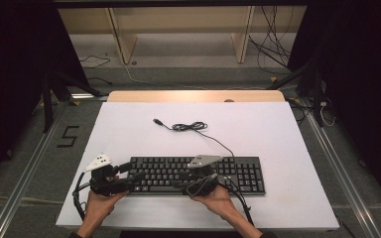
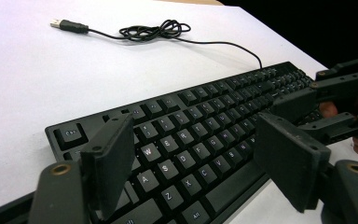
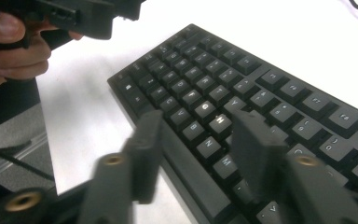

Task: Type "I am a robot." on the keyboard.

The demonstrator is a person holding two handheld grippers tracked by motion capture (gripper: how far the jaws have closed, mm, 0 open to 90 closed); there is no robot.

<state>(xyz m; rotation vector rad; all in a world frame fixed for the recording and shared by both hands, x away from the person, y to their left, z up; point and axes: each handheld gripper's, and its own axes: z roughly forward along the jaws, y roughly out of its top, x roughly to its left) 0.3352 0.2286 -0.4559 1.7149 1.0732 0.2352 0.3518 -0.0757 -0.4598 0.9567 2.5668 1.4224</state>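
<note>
The main risk, as I judge it, is a stray keystroke or a shoved board: both grippers hang low over the black keyboard, and a jaw edge dropping a little could press several keys at once or catch a keycap and skid the keyboard across the white table. Its cable lies loosely coiled toward twelve o'clock and could be dragged along. The keyboard sits near the table's six o'clock edge. The left gripper hovers over the keyboard's nine o'clock end, jaws wide apart and holding nothing. The right gripper hovers above the middle letter keys, jaws partly open, empty, not visibly touching any key.
</note>
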